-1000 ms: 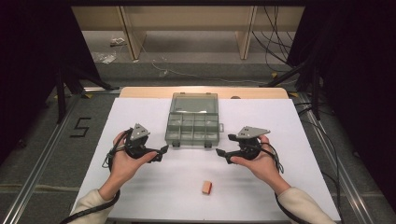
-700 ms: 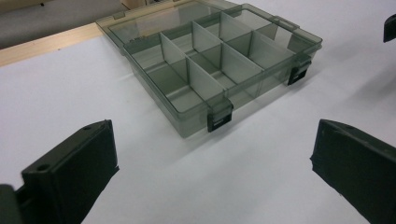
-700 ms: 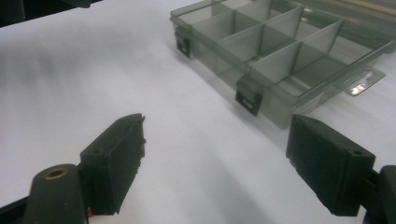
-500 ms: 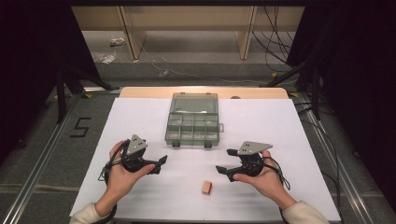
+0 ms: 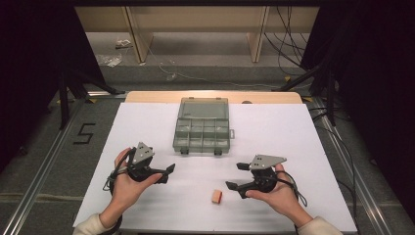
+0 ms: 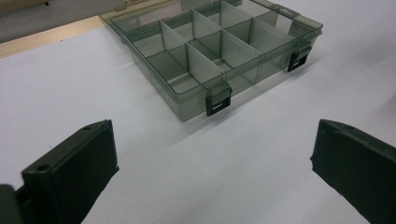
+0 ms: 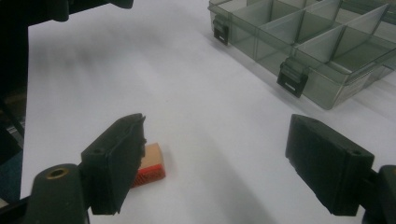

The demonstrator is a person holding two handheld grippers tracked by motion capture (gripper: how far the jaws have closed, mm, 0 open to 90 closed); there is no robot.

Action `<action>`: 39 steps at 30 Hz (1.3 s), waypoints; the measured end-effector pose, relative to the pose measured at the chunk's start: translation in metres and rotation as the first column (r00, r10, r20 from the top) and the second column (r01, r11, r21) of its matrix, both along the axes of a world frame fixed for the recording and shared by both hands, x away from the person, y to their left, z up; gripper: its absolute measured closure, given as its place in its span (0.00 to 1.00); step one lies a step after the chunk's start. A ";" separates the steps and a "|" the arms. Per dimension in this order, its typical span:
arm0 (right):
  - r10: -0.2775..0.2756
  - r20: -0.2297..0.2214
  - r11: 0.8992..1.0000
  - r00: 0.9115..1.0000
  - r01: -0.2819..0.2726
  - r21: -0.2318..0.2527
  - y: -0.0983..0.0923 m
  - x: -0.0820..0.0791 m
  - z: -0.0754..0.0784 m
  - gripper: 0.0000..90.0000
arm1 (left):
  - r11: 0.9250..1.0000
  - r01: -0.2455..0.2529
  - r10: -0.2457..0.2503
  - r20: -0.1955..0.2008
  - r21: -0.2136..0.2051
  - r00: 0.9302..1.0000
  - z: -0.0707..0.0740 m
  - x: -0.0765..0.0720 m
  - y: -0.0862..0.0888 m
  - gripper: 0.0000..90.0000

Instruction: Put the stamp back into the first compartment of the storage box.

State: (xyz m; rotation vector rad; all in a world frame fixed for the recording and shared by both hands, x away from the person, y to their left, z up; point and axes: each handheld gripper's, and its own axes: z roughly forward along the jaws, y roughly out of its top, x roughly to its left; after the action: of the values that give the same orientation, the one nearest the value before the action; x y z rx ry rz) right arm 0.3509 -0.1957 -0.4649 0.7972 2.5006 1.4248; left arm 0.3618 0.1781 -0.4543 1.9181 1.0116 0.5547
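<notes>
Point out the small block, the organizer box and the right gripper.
block [image 5: 216,196], high view, its top face.
box [image 5: 202,131], high view, its divided compartments.
right gripper [image 5: 235,176], high view, midway between its open fingertips.

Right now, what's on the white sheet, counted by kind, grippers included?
Grippers: 2, left and right, both open
Compartment box: 1, lid open
Orange block: 1
Total: 4

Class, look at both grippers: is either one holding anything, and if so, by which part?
Nothing is held. The left gripper and right gripper are both open over the white table; the small orange block lies beside the right gripper's jaw, ungripped.
</notes>
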 end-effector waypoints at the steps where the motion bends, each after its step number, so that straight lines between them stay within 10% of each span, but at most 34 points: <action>1: 0.001 -0.001 1.000 1.000 -0.001 0.000 0.000 0.000 0.000 0.23 | 1.000 0.001 -0.001 0.001 0.001 1.000 0.000 0.000 0.000 0.00; 39: 0.160 -0.039 0.970 0.986 -0.165 -0.181 0.058 -0.018 -0.029 0.33 | 1.000 0.013 -0.013 -0.020 -0.004 1.000 -0.005 0.004 -0.005 0.00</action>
State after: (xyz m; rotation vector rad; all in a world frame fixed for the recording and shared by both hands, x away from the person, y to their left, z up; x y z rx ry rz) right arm 0.3326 -0.1377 -0.4939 0.5910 2.7219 1.2106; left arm 0.3657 0.1729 -0.4595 1.9293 1.0120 0.5265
